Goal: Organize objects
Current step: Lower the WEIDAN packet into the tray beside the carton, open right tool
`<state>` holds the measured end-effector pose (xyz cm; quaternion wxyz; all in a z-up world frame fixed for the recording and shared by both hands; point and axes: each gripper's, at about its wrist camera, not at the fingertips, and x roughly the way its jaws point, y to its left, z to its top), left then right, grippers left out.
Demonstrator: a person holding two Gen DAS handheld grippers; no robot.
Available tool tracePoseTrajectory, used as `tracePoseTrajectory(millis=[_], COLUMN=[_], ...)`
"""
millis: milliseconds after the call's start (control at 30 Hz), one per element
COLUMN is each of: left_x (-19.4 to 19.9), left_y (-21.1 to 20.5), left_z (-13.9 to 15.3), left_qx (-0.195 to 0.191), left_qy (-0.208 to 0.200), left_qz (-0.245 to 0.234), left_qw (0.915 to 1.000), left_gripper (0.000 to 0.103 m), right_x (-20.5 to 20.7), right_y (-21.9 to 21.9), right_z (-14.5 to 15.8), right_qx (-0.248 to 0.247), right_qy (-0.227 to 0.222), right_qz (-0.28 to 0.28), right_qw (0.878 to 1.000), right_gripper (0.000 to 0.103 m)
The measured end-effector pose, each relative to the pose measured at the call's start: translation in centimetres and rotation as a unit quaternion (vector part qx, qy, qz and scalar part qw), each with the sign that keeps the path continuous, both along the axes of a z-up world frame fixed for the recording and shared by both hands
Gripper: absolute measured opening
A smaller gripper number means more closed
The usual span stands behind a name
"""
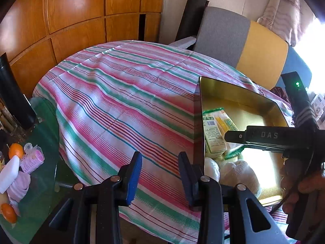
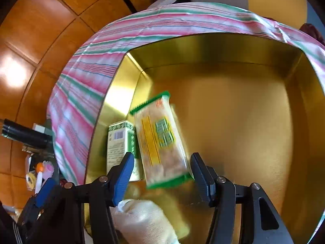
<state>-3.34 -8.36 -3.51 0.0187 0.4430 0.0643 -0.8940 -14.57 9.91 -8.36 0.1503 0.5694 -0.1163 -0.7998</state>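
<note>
The right gripper (image 2: 162, 175) stands with its jaws parted around a green-edged snack packet (image 2: 160, 140), which looks let go and blurred, apparently dropping into the gold tin (image 2: 233, 46). Just left of the fingers lies a white-and-green carton (image 2: 119, 142). The left gripper (image 1: 160, 174) hangs empty, slightly parted, over the striped cloth (image 1: 121, 93) beside the tin.
</note>
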Motion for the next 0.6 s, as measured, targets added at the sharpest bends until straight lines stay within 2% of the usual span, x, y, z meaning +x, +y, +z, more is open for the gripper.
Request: tracePoseTrajectory(millis=[100,267,433,600], left_x=[0.1,0.5,1.0,1.7], left_y=[0.2,0.8,1.6,2.6], left_z=[0.1,0.6,1.3,1.9], left_qx=[-0.003,-0.009,-0.013,-0.013], left_qy=[0.002,0.013,0.022,0.029], left_qz=[-0.001,-0.009,-0.019,-0.033], left_qw=[1.0000,0.9998,0.9995,0.9990], left_gripper=[0.037,0.037,0.037,0.037], right_x=[0.5,2.1,4.3,6.5], right_y=[0.3,1.0,2.4,3.8], right_z=[0.3,2.2,4.4,6.1], right_qx=[-0.002,0.021,0.063,0.091], right_qy=[0.004,0.037,0.087,0.127], right_qz=[-0.003,-0.006,-0.014,-0.019], right_qw=[1.000,0.999,0.994,0.987], right_gripper=[0.059,0.059,0.079,0.081])
